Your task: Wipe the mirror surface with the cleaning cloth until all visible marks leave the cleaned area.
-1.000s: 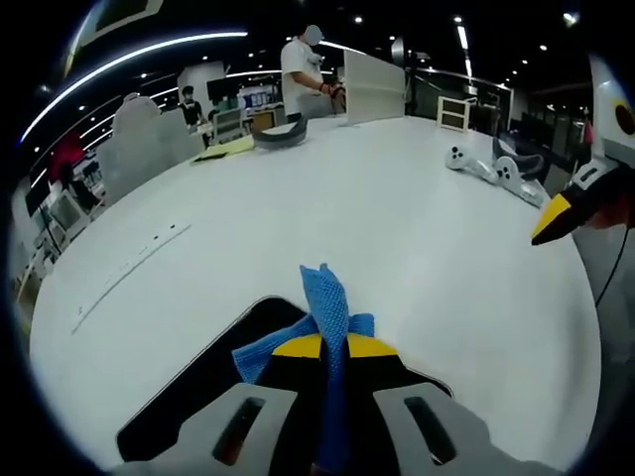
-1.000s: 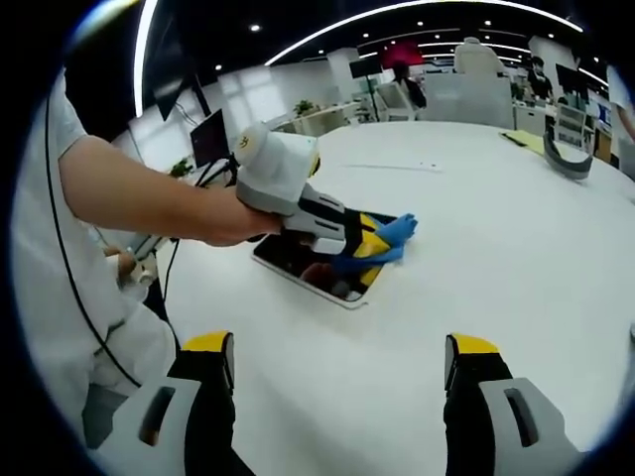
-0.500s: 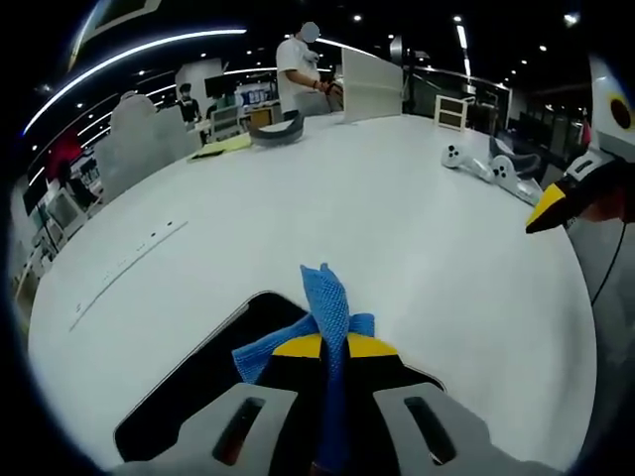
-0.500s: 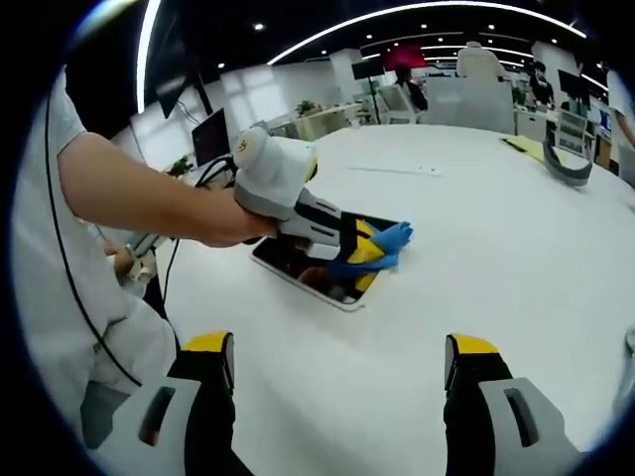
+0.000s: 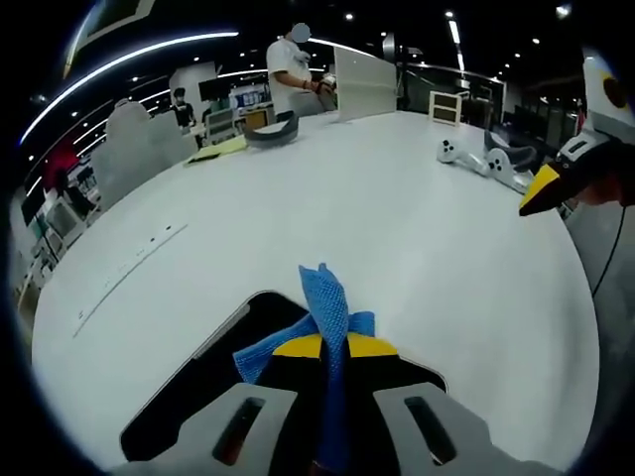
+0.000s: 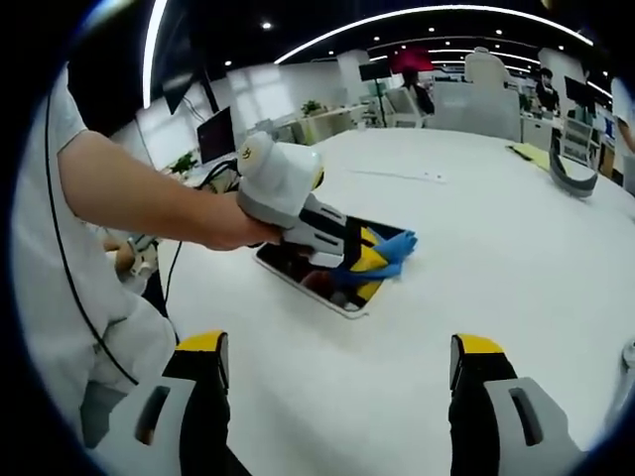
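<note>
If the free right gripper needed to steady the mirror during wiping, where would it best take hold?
Probably the mirror's near long edge, approached low from the right gripper's side. It lies flat on the table, its far corner is under the cloth held by the left gripper, and that near edge is bare.

A broad white table (image 5: 397,218) stands in a dark-ceilinged open office lit by curved light strips (image 6: 417,12); desks line the far walls.

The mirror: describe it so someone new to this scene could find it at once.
On the large white table, look near the edge closest to the person, under the left tool holding the blue cloth. The mirror lies flat there: a dark, reflective rectangle with a pale rim, the only dark slab on the white surface.
</note>
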Available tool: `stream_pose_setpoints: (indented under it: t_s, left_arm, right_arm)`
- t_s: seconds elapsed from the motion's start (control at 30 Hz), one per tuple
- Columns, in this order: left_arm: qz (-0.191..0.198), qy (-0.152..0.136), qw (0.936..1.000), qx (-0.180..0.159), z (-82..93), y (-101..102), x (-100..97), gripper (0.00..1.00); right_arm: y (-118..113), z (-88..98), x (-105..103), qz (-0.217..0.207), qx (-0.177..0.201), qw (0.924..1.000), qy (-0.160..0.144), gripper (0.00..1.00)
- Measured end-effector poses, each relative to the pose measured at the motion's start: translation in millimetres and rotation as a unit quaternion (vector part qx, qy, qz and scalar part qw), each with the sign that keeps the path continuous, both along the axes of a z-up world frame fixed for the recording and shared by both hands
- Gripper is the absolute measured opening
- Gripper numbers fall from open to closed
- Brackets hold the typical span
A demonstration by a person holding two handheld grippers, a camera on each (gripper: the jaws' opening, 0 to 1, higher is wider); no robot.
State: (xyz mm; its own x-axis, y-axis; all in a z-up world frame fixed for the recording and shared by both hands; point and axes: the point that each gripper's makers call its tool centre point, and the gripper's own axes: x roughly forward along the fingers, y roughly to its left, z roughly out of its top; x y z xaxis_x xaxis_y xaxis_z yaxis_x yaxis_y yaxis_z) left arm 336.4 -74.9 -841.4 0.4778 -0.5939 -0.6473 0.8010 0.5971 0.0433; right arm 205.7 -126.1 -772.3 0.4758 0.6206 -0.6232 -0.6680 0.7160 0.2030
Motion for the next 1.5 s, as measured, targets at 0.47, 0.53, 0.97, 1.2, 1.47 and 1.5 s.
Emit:
stream_pose_setpoints:
  t_s: [0.47,0.53,0.97,1.2,1.47,1.5]
  left_arm:
    - [0.007,0.006,0.9999,0.004,-0.3,17,-1.5,0.04]
    - [0.01,0.006,0.9999,0.004,-0.4,19,-1.7,0.04]
    - [0.023,0.004,0.9997,0.01,-0.7,43,0.5,0.04]
    - [0.034,0.001,0.9993,0.014,-0.7,59,0.9,0.04]
    - [0.043,0.0,0.999,0.014,-0.4,68,1.2,0.04]
    - [0.044,0.0,0.9989,0.014,-0.3,69,1.3,0.04]
  right_arm:
    - [10,9.0,3,0.022,0.001,0.9997,-0.007,1.0]
    - [14,9.9,3,0.024,0.0,0.9997,-0.006,1.0]
    - [13,16.6,2,0.03,-0.018,0.9993,-0.013,1.0]
    - [12,16.8,-1,0.028,-0.022,0.9993,-0.013,1.0]
    - [13,19.4,-4,0.028,-0.025,0.9992,-0.014,0.99]
    - [12,19.9,-5,0.028,-0.025,0.9992,-0.015,0.99]
